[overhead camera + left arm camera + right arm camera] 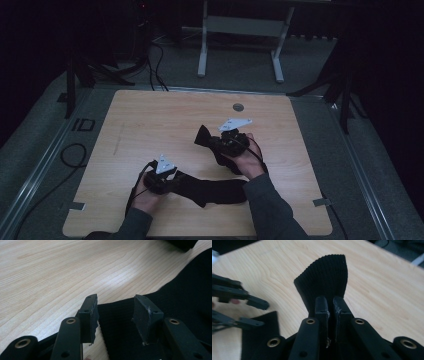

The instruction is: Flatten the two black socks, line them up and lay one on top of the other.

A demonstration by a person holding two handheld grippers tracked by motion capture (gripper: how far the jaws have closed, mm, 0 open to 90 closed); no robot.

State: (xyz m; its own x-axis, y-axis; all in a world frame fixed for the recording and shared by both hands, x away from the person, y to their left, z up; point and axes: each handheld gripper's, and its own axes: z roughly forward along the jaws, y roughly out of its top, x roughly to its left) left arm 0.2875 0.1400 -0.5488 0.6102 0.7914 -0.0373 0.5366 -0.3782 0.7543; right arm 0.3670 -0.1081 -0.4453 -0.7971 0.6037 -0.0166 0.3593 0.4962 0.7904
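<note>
1. The black ribbed cloth (215,190) lies across the table's (150,125) near side, its length running left to right.
2. The right gripper (331,302) is clamped on its lifted far end.
3. The left gripper (116,312) gapes over the near end, nothing pinched.

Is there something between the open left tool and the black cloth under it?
Nothing visible. The left tool is open, its jaws on either side of the black cloth edge on the table.
</note>
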